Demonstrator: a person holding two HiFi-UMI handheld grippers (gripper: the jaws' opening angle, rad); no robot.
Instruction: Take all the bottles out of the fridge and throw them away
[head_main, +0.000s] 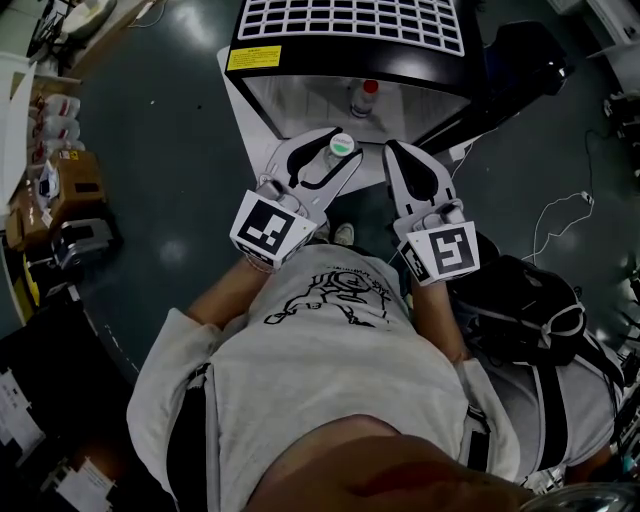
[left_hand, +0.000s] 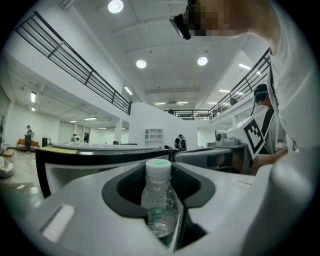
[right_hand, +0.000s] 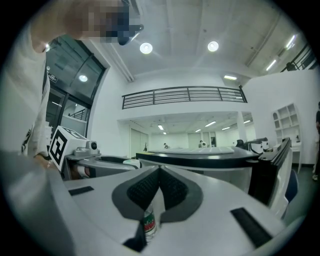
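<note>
The left tongs (head_main: 338, 150) are closed round a green-capped bottle (left_hand: 159, 200), which stands upright in the padded hollow between the jaws, its cap above them and its clear body showing through the gap below. That bottle is just in front of the open fridge (head_main: 330, 65), so I judge it already lifted out and waiting to be thrown away; no bin shows in any view, so which way it must travel cannot be told. The right tongs (head_main: 397, 152) are fully closed and hold nothing. A red-capped bottle (head_main: 365, 97) stands upright inside the fridge, just ahead of their tips and a little toward the left tongs. It looks like the next one to fetch. With the left tongs full, the right pair is the nearer free one, and it would need to open first.
</note>
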